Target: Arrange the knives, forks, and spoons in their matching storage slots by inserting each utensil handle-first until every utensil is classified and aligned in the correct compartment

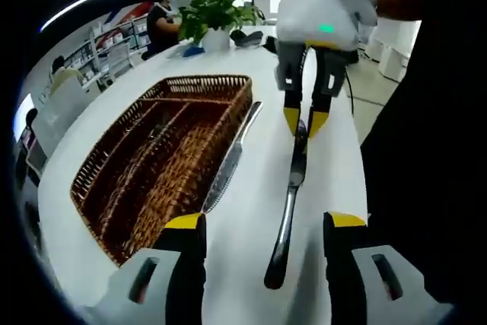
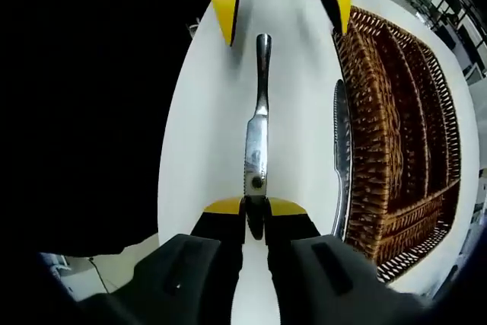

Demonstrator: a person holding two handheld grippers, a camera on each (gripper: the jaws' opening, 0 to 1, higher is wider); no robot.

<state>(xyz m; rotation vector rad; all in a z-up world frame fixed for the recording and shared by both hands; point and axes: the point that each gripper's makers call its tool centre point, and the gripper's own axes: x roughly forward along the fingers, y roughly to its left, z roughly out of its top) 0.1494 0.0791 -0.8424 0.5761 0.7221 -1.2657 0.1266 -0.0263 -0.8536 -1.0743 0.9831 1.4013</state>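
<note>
A steel knife [image 1: 290, 188] lies lengthwise on the white table [image 1: 251, 211]. Its handle end points at my left gripper [image 1: 266, 221], whose yellow-tipped jaws stand open on either side of the handle without touching it. My right gripper [image 2: 255, 207] is shut on the serrated blade tip of this knife [image 2: 259, 127]; in the left gripper view the right gripper [image 1: 304, 121] comes in from the top. A second knife [image 1: 228, 165] lies along the side of the wicker basket [image 1: 228, 112], which has long slots. In the right gripper view the left gripper [image 2: 283, 1] is at the top and the second knife [image 2: 341, 150] rests by the basket [image 2: 365, 74].
A potted plant [image 1: 217, 17] stands at the table's far end, with people and shelves behind it. The table edge [image 1: 358, 157] runs close to the held knife; beyond it is floor.
</note>
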